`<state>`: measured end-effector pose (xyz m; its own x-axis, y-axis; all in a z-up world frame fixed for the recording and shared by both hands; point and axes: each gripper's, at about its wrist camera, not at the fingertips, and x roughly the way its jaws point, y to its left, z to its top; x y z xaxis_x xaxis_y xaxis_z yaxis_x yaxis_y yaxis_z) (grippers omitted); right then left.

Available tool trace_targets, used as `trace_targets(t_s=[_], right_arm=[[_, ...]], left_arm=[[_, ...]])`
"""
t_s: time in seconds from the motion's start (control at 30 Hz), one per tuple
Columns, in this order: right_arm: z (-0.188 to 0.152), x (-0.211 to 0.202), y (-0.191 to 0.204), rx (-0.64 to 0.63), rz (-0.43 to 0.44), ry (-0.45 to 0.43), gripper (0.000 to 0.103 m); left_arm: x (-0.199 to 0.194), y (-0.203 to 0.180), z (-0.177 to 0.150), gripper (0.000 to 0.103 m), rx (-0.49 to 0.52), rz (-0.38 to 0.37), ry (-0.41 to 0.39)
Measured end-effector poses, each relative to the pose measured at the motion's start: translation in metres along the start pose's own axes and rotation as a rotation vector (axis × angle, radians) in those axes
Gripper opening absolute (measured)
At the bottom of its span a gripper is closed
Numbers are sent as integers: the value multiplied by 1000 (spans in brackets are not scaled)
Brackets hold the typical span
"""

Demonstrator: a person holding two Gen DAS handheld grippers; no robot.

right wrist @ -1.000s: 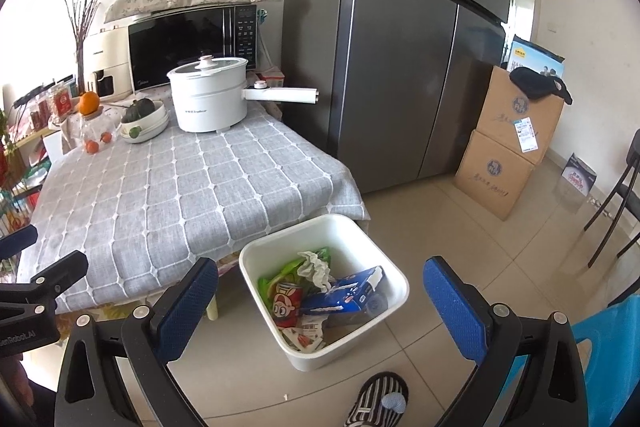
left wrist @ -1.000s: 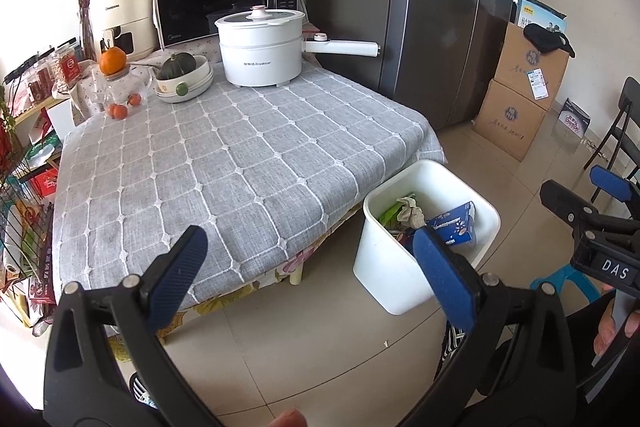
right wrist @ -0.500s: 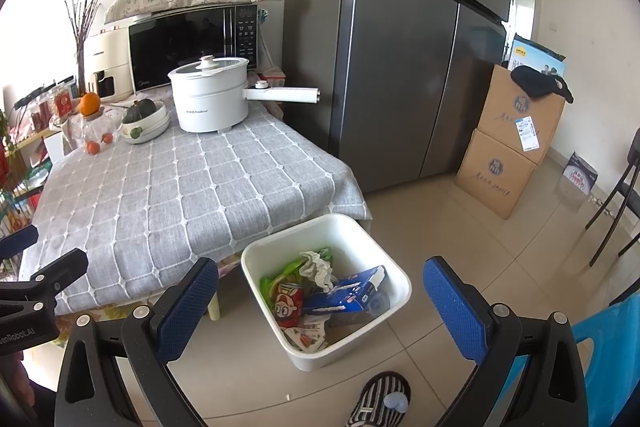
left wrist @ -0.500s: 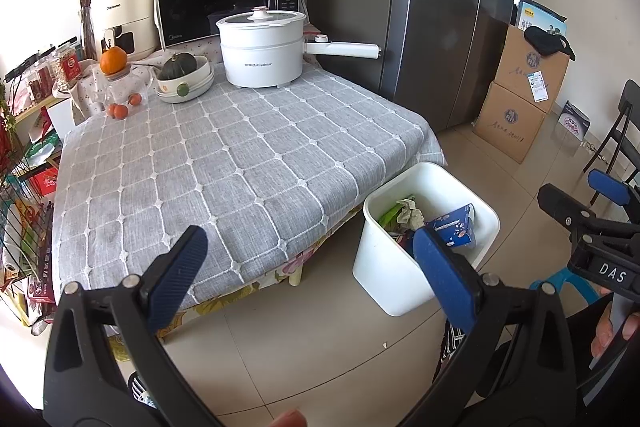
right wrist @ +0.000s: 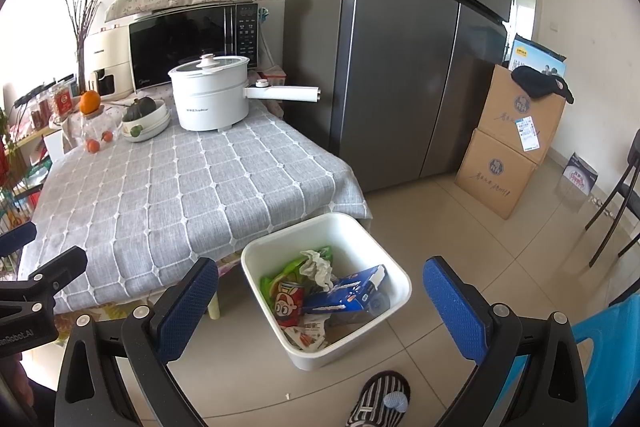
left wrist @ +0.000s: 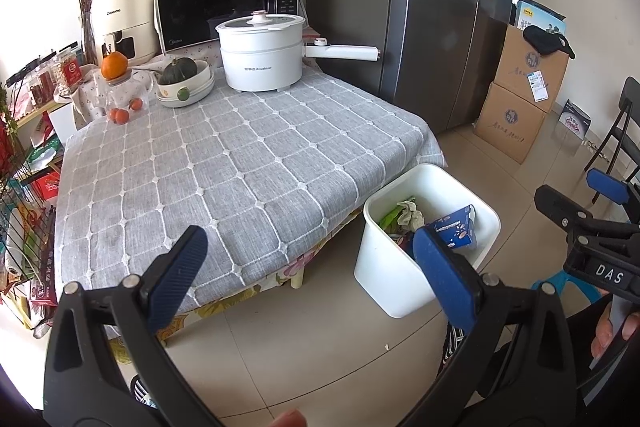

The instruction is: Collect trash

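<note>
A white square bin (right wrist: 396, 291) (left wrist: 384, 279) stands on the tiled floor by the table's near corner. It holds a blue carton (right wrist: 352, 293) (left wrist: 456, 231), a crumpled tissue (right wrist: 318, 267), a green wrapper (right wrist: 276, 277) and a red snack pack (right wrist: 289, 303). My right gripper (right wrist: 320, 301) hovers open above the bin with nothing between its fingers. My left gripper (left wrist: 310, 273) is open and empty over the floor, just left of the bin and in front of the table edge.
A table with a grey checked cloth (left wrist: 224, 163) carries a white pot (left wrist: 260, 53), a fruit bowl (left wrist: 186, 85), a microwave (left wrist: 224, 3). A grey fridge (right wrist: 400, 47), cardboard boxes (right wrist: 508, 147), a blue stool (right wrist: 612, 359), a black chair (left wrist: 624, 131) and a striped slipper (right wrist: 380, 405) surround the bin.
Both views have shifted only slightly; the bin and its trash stay put, and both grippers remain open.
</note>
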<state>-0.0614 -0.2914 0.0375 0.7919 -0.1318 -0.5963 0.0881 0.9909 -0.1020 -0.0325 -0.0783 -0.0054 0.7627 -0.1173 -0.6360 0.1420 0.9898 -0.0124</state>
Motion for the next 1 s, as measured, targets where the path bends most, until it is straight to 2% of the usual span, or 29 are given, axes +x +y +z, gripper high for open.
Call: trace_targets(t_s=[1.0], right_arm=[[0,1,0,-2,-2,3,103]], left_arm=[[-2,-7,0,102,32,33,-16]])
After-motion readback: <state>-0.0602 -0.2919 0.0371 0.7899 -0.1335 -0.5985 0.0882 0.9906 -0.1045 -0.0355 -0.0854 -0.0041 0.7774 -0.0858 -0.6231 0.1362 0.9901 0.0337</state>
